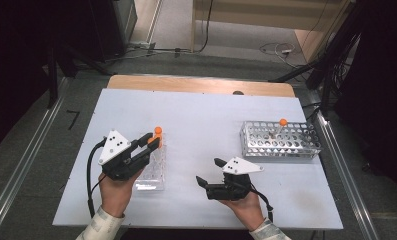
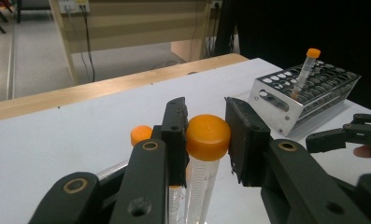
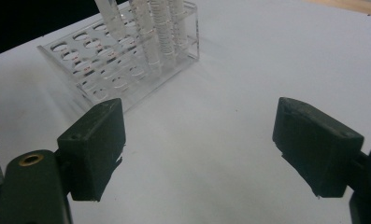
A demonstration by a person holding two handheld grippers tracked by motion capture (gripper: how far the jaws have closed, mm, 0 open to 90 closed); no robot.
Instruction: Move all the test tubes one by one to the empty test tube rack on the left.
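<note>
Work in hand: moving orange-capped clear plastic tubes from the clear acrylic rack [image 1: 152, 170] to the perforated metal rack [image 1: 280, 140], as I judge it from how things lie.
Left hand-held gripper [image 2: 206, 140]: pinching the orange-capped clear plastic tube [image 2: 206, 144] just at its cap, the jaws pressed on either side.
Where that tube is: upright at the far end of the clear acrylic rack, on the left part of the white surface [image 1: 206, 120]; whether its foot sits in a hole or has lifted out I cannot tell.
Right hand-held gripper [image 1: 209, 172]: spread wide with nothing between the jaws, hovering over bare surface between the two racks.
Done: one orange-capped tube [image 1: 280, 127] leans in the metal rack at the right.
Left: the pinched tube has to go across; a second orange cap [image 2: 141, 134] shows just behind it, so at least one more waits.
Hard to make out: the right gripper view cuts off the tops of the tubes [image 3: 148, 28] in the acrylic rack, so their count is uncertain; the left gripper's own jaws hide the tubes' lower parts.
</note>
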